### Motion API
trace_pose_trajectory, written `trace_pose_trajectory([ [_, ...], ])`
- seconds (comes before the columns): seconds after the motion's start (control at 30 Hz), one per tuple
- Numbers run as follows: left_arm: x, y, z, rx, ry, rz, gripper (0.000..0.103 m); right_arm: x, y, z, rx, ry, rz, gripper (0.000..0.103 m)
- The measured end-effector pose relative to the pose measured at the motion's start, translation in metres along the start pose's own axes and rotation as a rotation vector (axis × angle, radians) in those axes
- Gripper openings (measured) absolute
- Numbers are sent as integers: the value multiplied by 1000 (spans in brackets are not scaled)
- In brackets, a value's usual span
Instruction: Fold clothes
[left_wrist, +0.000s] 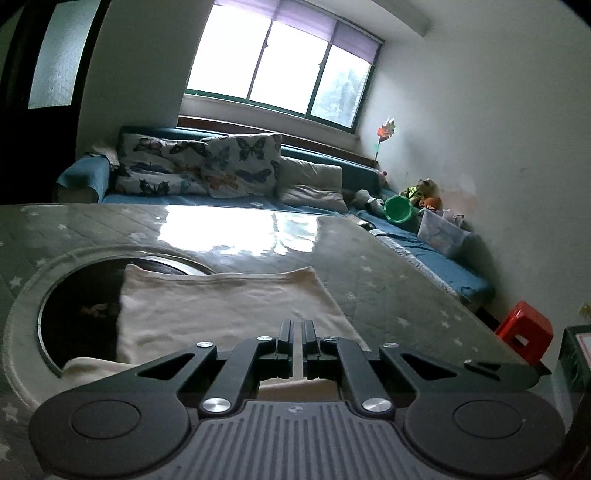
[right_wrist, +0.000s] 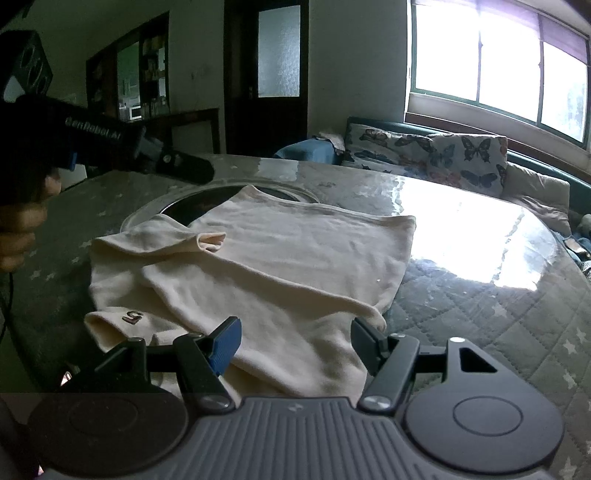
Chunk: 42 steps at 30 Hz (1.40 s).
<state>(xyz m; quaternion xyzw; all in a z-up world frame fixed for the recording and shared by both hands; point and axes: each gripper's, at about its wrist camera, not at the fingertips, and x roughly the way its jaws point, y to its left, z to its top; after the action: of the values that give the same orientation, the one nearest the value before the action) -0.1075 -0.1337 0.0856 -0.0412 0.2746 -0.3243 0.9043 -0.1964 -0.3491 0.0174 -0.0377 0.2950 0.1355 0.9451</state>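
Across counter (right_wrist: 480, 295), quilted cover under glossy sheet: cream shirt (right_wrist: 288, 266) lies flat, partly folded, far edge over round dark opening (right_wrist: 207, 203). Long axis runs from near-left sleeve with logo (right_wrist: 133, 317) toward far-right corner. Right claw (right_wrist: 293, 341) nearer: jaws spread, nothing between pads, near hem just ahead and below. Left claw (left_wrist: 297, 343) closed, empty so far as visible, over shirt's left edge. Judgement: next fold likely starts with right claw on near hem.

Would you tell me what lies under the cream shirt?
The shirt lies on the quilted table cover, partly over a dark round opening. What is beneath the covered part is hidden.
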Motion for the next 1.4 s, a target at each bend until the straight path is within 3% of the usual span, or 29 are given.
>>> trace_pose_trajectory([
  [0.3,-11,26,-28,101,70,61,8,6,6,2,0,5,28,67],
  [0.43,-8,29,-41,165,102,77,19,9,10,3,-7,13,35,67],
  [0.53,-2,26,-46,228,106,94,27,11,12,3,-10,16,38,67],
  [0.83,33,21,-53,326,140,152,29,9,14,5,-9,11,40,67],
  [0.97,39,21,-54,349,132,173,27,10,12,4,-3,15,37,67],
  [1.13,33,25,-49,325,107,162,9,9,12,2,2,15,38,67],
  [1.4,6,22,-25,262,24,125,6,5,8,3,13,2,35,67],
])
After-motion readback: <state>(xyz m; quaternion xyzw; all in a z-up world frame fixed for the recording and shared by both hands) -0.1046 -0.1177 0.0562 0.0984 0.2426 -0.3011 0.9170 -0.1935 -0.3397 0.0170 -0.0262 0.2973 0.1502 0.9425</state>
